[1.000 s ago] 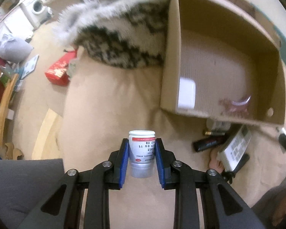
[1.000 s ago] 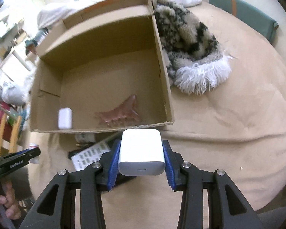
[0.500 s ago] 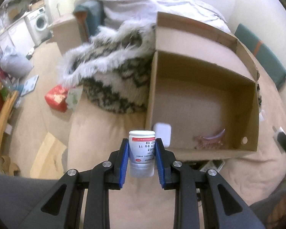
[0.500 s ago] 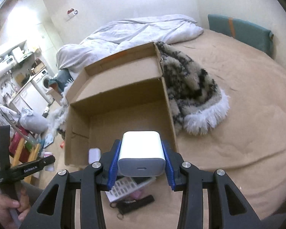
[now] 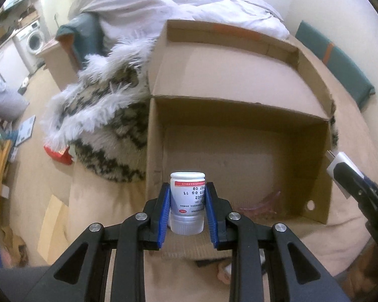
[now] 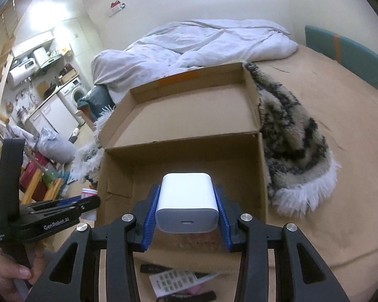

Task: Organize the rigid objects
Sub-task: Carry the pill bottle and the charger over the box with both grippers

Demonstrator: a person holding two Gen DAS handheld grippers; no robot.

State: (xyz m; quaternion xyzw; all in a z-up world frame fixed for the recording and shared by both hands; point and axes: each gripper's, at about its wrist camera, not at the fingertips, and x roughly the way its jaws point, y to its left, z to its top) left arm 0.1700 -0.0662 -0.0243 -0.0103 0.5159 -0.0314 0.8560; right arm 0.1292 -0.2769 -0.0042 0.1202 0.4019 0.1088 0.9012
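My left gripper is shut on a small white medicine bottle with a red-edged label, held at the near left corner of an open cardboard box on the bed. My right gripper is shut on a white charger block, held just above the near wall of the same box. A pink hair claw lies on the box floor. The right gripper with the charger also shows at the right edge of the left wrist view. The left gripper shows at the left of the right wrist view.
A furry patterned throw lies beside the box. A white duvet is heaped behind it. A remote and a dark flat item lie on the tan sheet in front of the box. A teal cushion sits far right.
Both grippers have risen and tilted up, so the views now look across the box toward the room. Both have closed in on the box's near wall, still holding the bottle and charger.
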